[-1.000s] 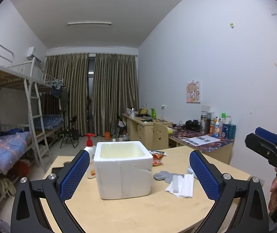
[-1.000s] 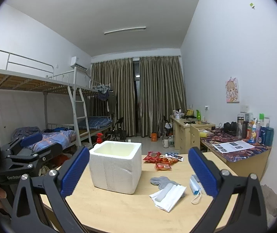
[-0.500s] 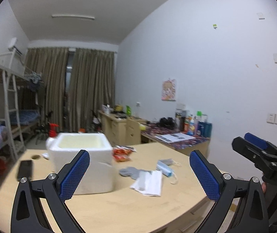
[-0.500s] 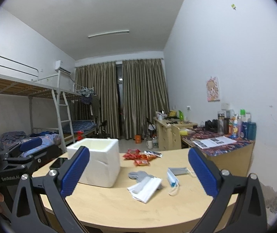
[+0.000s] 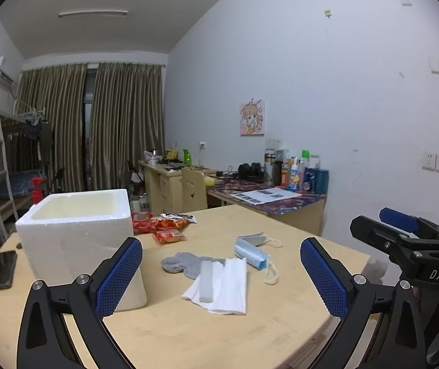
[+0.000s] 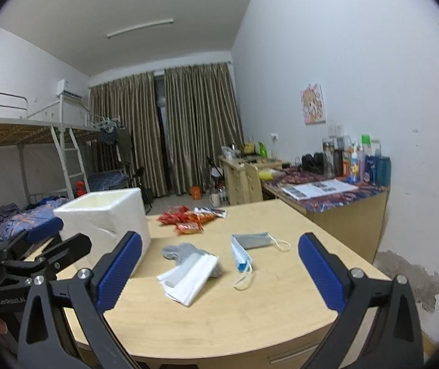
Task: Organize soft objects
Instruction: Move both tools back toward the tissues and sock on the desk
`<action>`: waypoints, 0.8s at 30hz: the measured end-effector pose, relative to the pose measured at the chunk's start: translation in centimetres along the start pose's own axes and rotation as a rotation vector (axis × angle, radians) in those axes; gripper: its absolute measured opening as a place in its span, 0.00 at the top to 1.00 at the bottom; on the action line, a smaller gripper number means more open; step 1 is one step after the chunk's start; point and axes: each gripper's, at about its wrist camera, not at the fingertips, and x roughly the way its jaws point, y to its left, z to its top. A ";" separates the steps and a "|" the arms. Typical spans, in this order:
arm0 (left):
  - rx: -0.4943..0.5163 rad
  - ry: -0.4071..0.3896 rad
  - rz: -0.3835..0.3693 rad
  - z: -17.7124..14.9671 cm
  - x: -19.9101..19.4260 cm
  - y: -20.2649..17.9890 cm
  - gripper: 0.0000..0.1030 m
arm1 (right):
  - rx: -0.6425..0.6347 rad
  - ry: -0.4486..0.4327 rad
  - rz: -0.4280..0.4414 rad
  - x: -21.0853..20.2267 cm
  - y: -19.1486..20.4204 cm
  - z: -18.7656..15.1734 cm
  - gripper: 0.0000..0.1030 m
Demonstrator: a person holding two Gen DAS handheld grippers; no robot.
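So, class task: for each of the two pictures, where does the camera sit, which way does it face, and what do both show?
Left wrist: on the left gripper, open, facing the table; right gripper at right edge.
Right wrist: on the right gripper, open, facing the table; left gripper at left edge.
Shared: foam box, grey sock, white tissues, face masks.

Dim indoor light from a ceiling tube lamp [image 5: 92, 13], fisheye-bent edges, dark corners, slight blur

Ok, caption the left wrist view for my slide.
Open hand-held gripper faces tissues, sock, masks beside a foam box.
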 end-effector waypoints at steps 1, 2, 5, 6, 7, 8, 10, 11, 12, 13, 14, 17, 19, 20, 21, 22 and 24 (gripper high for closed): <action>0.008 0.002 0.005 -0.1 0.4 0.0 0.00 | -0.001 0.011 -0.001 0.5 -0.2 -0.1 0.00; 0.013 0.006 0.007 -0.1 1.1 0.1 0.00 | -0.005 0.028 -0.003 1.2 -0.3 -0.2 0.00; 0.002 0.035 0.000 -0.4 2.9 0.6 0.00 | -0.009 0.058 -0.013 2.6 -0.5 -0.5 0.00; 0.001 0.047 0.000 -0.5 3.5 0.8 0.00 | -0.004 0.074 -0.015 3.2 -0.7 -0.6 0.00; 0.001 0.053 0.002 -0.6 4.0 1.0 0.00 | -0.003 0.085 -0.014 3.5 -0.7 -0.7 0.00; 0.001 0.059 0.004 -0.7 4.5 1.2 0.00 | -0.005 0.089 -0.013 3.6 -0.7 -0.8 0.00; 0.008 0.080 0.001 -0.9 5.7 1.3 0.00 | -0.013 0.094 -0.015 4.0 -0.8 -0.9 0.00; 0.012 0.084 0.003 -1.0 6.0 1.4 0.00 | -0.014 0.105 -0.019 4.3 -0.9 -1.0 0.00; 0.015 0.087 0.007 -1.1 6.4 1.5 0.00 | -0.014 0.112 -0.021 4.5 -1.0 -1.0 0.00; 0.015 0.095 0.007 -1.2 6.8 1.5 0.00 | -0.013 0.118 -0.023 4.7 -1.1 -1.0 0.00; 0.013 0.102 0.004 -1.3 7.1 1.6 0.00 | -0.012 0.125 -0.023 4.8 -1.3 -1.1 0.00; 0.009 0.129 0.001 -1.6 8.1 1.7 0.00 | -0.013 0.140 -0.024 5.5 -1.7 -1.0 0.00; 0.011 0.149 -0.002 -1.9 8.8 1.7 0.00 | -0.016 0.157 -0.024 6.1 -2.0 -1.1 0.00; 0.010 0.157 -0.001 -2.1 9.2 1.7 0.00 | -0.014 0.164 -0.023 6.4 -2.2 -1.2 0.00; 0.007 0.169 -0.002 -2.4 9.6 1.7 0.00 | -0.012 0.170 -0.019 6.7 -2.2 -1.4 0.00; 0.002 0.185 -0.006 -2.6 10.1 1.8 0.00 | -0.009 0.182 -0.014 7.1 -2.4 -1.6 0.00; -0.004 0.221 -0.013 -3.2 11.1 1.9 0.00 | -0.007 0.200 -0.008 7.9 -2.5 -1.8 0.00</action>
